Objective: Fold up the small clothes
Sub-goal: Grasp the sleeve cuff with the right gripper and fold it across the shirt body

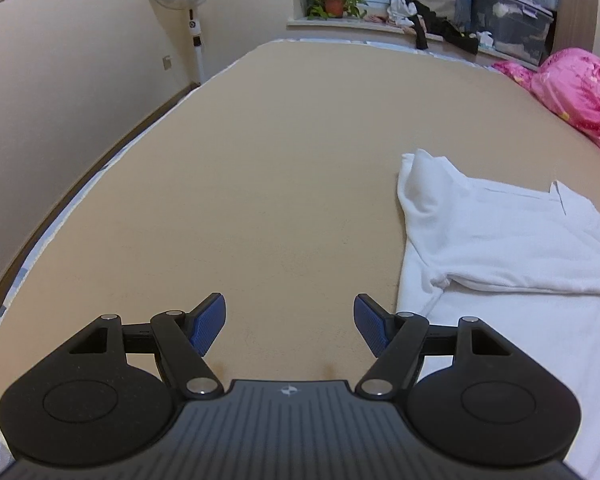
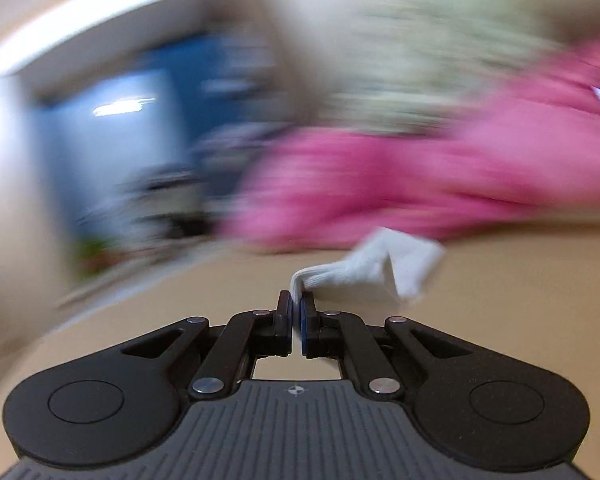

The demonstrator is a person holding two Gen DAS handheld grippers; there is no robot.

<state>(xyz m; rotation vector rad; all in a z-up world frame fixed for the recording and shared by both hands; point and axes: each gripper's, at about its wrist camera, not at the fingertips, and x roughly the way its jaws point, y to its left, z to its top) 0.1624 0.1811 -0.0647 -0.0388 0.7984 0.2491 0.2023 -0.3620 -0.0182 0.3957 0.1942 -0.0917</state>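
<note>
Early on: white garment (image 1: 500,240) lies on the bed (image 1: 260,160), loosely part-folded w/ most folds left, right tool (image 2: 297,306) pinching a white cloth corner (image 2: 380,264), left tool (image 1: 289,324) spread & empty beside it

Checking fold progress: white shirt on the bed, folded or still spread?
Partly folded. The white shirt lies on the bed with its near sleeve doubled over the body; the rest runs out of frame, so its full state cannot be told.

Right gripper (image 2: 296,304) clamped on white cloth (image 2: 384,266)
</note>
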